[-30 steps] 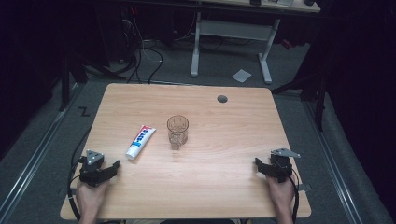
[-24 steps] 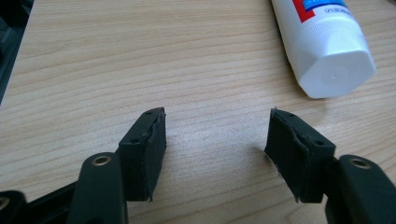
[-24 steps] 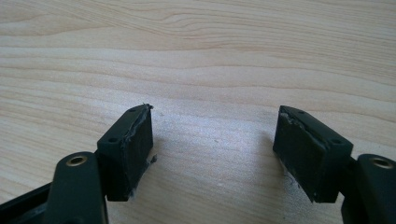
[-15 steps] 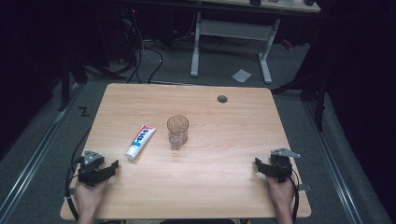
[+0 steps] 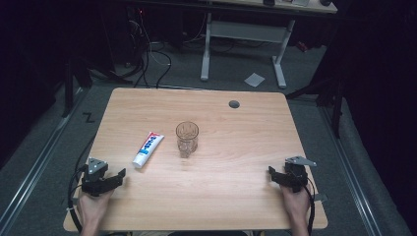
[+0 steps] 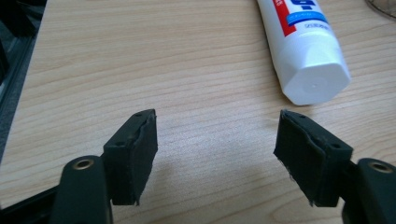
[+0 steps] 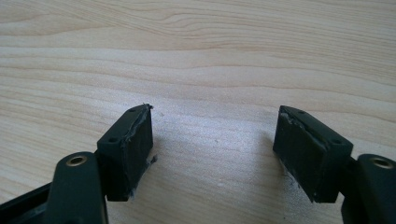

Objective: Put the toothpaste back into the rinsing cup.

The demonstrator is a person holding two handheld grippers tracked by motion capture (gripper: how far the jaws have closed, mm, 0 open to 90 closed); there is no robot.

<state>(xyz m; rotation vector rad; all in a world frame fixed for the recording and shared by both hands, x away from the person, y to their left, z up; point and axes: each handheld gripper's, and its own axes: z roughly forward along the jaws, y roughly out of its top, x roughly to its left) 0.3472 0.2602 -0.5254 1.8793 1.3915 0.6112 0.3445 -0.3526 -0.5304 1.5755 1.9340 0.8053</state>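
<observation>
A white toothpaste tube with red and blue print lies on the wooden table, left of centre, its cap end toward me. An empty clear glass stands upright just right of it. My left gripper rests near the front left corner. Its jaws have just been opening and stand open on bare wood, with the tube's cap a short way ahead to the right. My right gripper rests near the front right edge, open on bare wood.
A round cable hole sits near the table's far edge. Behind the table stand a white desk frame and cables on the grey floor, with a sheet of paper lying there. A rim of the glass shows at the top right.
</observation>
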